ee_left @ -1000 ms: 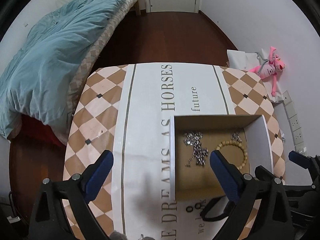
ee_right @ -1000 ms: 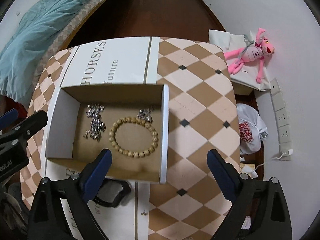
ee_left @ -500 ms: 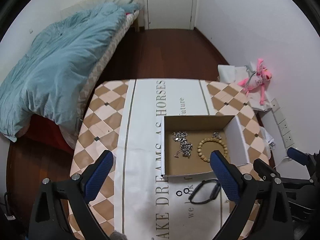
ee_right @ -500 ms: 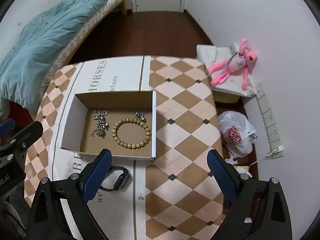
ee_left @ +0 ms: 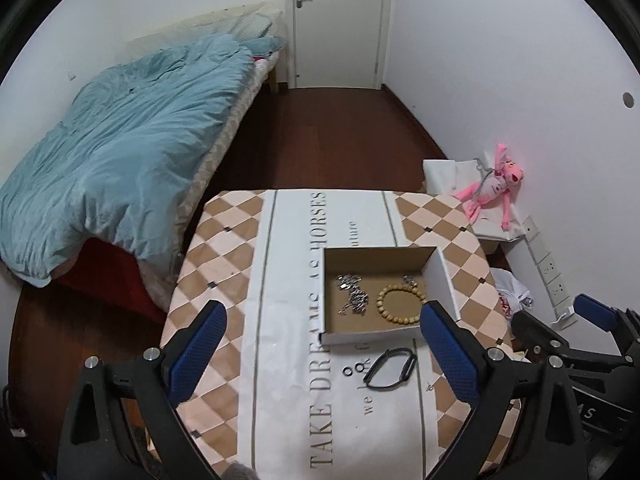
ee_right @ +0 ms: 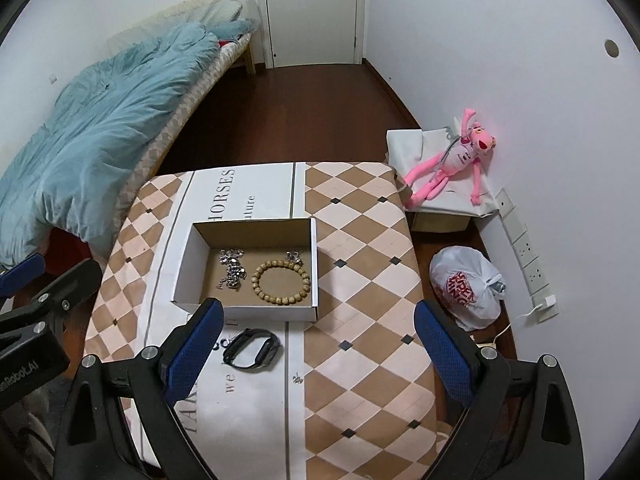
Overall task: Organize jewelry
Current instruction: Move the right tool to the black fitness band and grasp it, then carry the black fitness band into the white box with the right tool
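Note:
An open cardboard box [ee_left: 440,280] [ee_right: 184,272] sits on the checked tablecloth. Inside lie a silver chain [ee_left: 352,294] [ee_right: 232,270], a wooden bead bracelet [ee_left: 400,304] [ee_right: 280,284] and a small silver piece [ee_left: 409,280] [ee_right: 293,257]. A black wristband [ee_left: 390,368] [ee_right: 252,348], two small rings [ee_left: 354,369] and a tiny earring [ee_right: 296,379] lie on the cloth in front of the box. My left gripper [ee_left: 320,360] and right gripper [ee_right: 316,356] are both open and empty, held high above the table's near side.
The table [ee_right: 360,320] stands between a bed with a blue duvet [ee_left: 120,168] on the left and a wall on the right. A pink plush toy [ee_right: 456,164], a white plastic bag [ee_right: 468,292] and wall sockets [ee_right: 528,256] are to the right.
Both grippers have pulled up and back from the box, so the whole table and room now show. The wristband and rings have come into full view. Nothing on the table moved.

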The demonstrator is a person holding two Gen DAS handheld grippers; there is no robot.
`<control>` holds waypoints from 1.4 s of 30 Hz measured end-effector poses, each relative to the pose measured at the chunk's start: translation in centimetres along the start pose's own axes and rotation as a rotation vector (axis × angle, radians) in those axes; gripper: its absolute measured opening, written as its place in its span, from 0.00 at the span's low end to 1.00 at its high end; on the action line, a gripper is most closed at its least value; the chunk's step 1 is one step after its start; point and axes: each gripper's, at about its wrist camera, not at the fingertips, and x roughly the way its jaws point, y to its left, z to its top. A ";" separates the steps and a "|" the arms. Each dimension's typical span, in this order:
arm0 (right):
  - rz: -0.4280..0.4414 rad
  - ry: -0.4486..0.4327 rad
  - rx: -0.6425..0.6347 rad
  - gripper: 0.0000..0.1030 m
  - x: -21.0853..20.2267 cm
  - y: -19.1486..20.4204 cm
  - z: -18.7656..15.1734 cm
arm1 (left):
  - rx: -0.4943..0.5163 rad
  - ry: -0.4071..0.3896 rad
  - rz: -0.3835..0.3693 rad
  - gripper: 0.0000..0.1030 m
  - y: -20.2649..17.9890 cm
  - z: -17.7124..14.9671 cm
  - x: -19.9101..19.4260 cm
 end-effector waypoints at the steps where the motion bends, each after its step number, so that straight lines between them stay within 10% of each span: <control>1: 0.003 0.008 0.008 0.95 0.1 -0.1 -0.3 | -0.003 0.003 0.018 0.96 0.1 -0.3 0.0; 12: 0.107 0.209 0.098 0.90 10.0 -0.3 -6.4 | -0.021 0.173 0.205 0.96 2.2 -6.9 6.4; 21: 0.163 0.303 0.126 0.68 17.1 1.8 -7.5 | 0.002 0.268 0.262 0.96 2.2 -10.2 11.0; 25: 0.162 0.313 0.100 0.39 18.7 2.5 -7.5 | 0.004 0.279 0.280 0.96 2.2 -10.7 11.9; 29: 0.150 0.283 0.071 0.13 18.3 2.6 -7.2 | 0.002 0.279 0.281 0.96 2.3 -10.8 12.4; 42: 0.080 0.176 0.196 0.13 12.8 -8.2 -8.8 | 0.087 0.272 0.095 0.96 -5.8 -11.3 12.9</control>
